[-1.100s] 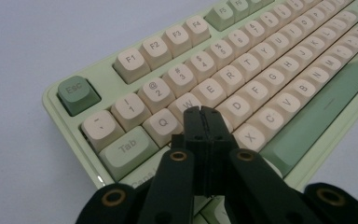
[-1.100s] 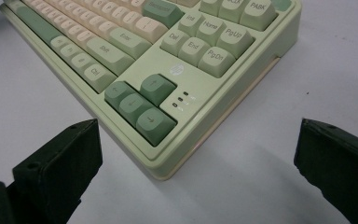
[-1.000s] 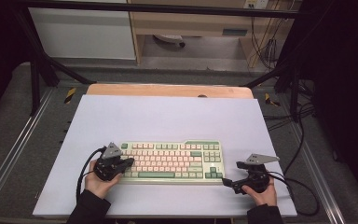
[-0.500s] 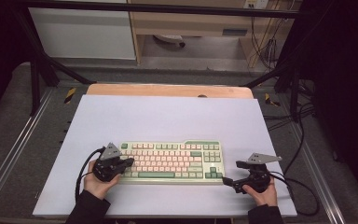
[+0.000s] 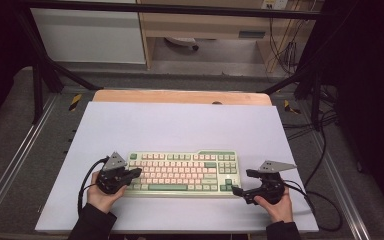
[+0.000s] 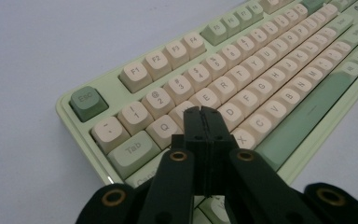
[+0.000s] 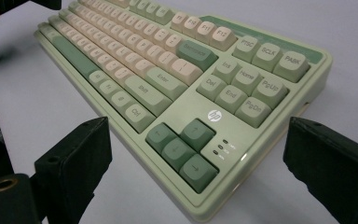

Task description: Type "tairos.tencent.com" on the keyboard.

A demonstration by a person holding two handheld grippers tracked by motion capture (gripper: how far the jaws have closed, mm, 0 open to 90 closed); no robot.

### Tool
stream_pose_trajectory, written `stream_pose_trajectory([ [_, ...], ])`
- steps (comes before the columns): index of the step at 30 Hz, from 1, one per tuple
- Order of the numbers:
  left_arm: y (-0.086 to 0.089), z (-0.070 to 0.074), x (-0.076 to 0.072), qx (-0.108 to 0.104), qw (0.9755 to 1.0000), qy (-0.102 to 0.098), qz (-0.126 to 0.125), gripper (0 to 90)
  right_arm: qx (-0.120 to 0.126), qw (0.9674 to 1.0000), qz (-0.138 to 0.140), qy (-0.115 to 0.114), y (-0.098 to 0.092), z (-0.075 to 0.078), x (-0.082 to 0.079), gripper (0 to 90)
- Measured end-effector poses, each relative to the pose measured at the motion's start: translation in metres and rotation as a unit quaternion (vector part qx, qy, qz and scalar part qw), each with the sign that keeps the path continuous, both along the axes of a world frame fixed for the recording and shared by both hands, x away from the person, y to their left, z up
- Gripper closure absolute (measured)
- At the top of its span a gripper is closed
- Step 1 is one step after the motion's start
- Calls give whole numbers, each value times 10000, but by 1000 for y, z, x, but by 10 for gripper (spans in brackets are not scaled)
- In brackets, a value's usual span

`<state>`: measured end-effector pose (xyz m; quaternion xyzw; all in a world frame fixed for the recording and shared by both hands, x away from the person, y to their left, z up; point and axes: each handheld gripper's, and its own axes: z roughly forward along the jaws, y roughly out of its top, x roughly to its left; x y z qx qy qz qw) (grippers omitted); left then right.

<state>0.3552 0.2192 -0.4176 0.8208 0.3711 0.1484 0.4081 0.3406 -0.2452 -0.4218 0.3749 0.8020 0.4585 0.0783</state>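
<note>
The keyboard lies on the white surface between the two claws, its long axis running left to right. The left claw — jaws pressed together — is poised over the letter keys at its left end. The right claw is held apart, straddling the arrow-key corner; its jaws have just been closing slightly. The near edge is cut off by the jaws.

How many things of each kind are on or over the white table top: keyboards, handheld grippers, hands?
Keyboard: 1
Grippers: 2, the left gripper shut over the keys, the right gripper open at the keyboard's right end
Hands: 2, left hand, right hand
Total: 5
</note>
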Motion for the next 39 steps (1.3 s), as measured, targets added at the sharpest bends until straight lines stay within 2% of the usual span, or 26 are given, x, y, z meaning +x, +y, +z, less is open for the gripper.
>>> stream_pose_trajectory([
  [10, 1, 0, 0, -18, 10000, -6, -14, 900, -95, 10000, 12, 27, 27, 7, 5, 174],
  [17, 0, 0, 0, -32, 10000, 11, -25, 900, -46, 10000, -11, -59, 47, 13, 9, 276],
  [25, 0, 0, 1, -45, 10000, 9, -15, 900, -164, 9998, 15, -59, 73, 17, 13, 372],
  [31, 0, -1, 1, -40, 10000, 4, -16, 900, -178, 9997, 142, -50, 90, 17, 16, 474],
  [39, 0, 0, 0, -53, 10000, -10, -38, 900, -211, 9994, 240, -144, 114, 18, 25, 639],
])
